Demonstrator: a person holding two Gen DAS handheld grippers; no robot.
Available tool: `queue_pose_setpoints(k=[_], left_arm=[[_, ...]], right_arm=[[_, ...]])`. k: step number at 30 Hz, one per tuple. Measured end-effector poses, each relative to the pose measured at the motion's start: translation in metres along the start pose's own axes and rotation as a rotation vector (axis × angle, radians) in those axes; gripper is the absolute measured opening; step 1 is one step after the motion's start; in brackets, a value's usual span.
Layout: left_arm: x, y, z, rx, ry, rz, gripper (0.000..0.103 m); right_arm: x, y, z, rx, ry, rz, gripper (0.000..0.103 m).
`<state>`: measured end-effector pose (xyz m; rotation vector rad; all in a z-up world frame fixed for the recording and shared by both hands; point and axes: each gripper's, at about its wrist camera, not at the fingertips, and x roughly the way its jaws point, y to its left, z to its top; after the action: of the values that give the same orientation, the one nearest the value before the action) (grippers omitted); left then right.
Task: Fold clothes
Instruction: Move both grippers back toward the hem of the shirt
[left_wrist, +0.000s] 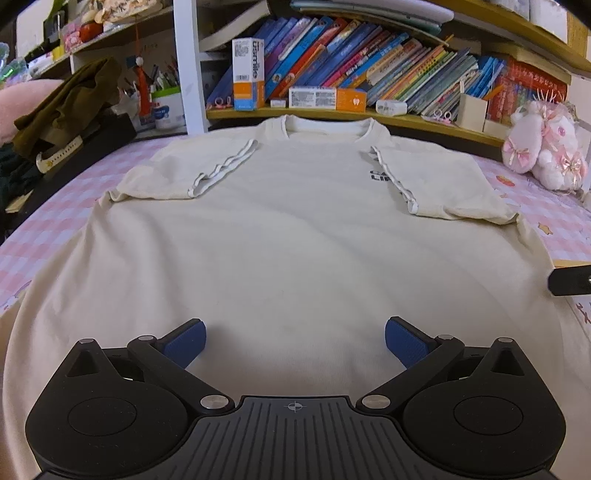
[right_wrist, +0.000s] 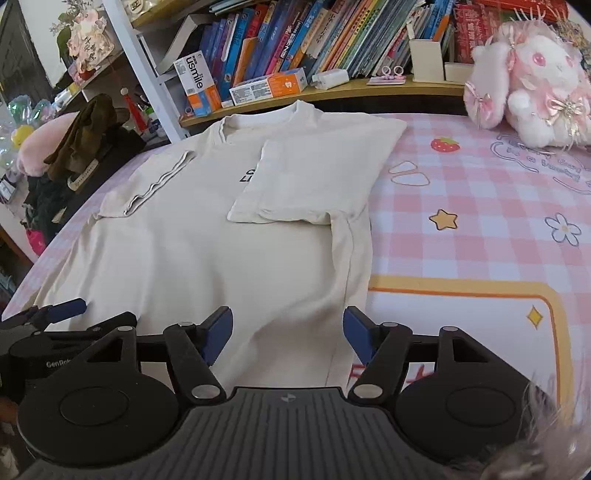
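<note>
A cream T-shirt (left_wrist: 291, 229) (right_wrist: 207, 251) lies flat on the pink checked bed cover, collar toward the bookshelf, both short sleeves folded inward over the chest. My left gripper (left_wrist: 295, 341) hovers open over the shirt's lower middle, nothing between its blue pads. My right gripper (right_wrist: 288, 334) is open above the shirt's lower right side, near the side seam. The left gripper (right_wrist: 51, 314) also shows at the left edge of the right wrist view. A black part of the right gripper (left_wrist: 570, 282) pokes in at the right edge of the left wrist view.
A low wooden shelf (left_wrist: 332, 114) full of books and boxes runs behind the bed. A pink plush toy (right_wrist: 532, 81) sits at the back right. Dark clothes (left_wrist: 66, 107) are piled at the back left. The pink bed cover (right_wrist: 480, 221) spreads to the right of the shirt.
</note>
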<state>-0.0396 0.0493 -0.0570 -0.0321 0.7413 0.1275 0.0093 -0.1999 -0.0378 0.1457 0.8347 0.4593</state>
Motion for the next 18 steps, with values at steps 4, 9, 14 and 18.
queue_pose_setpoints(k=[4, 9, 14, 18], left_arm=[[0.003, 0.002, 0.005, 0.014, 0.040, -0.014, 0.103], [0.002, 0.007, 0.009, 0.037, 0.078, -0.026, 0.103], [-0.010, 0.014, 0.007, 0.113, 0.065, 0.007, 0.103], [-0.028, 0.032, 0.002, 0.119, 0.031, -0.036, 0.103]], right_arm=[[-0.010, -0.001, -0.004, 0.014, -0.021, -0.022, 0.073], [-0.018, 0.001, -0.010, 0.039, -0.028, -0.069, 0.074], [-0.029, 0.016, -0.020, 0.054, -0.046, -0.131, 0.080], [-0.040, 0.034, -0.030, 0.081, -0.070, -0.188, 0.084]])
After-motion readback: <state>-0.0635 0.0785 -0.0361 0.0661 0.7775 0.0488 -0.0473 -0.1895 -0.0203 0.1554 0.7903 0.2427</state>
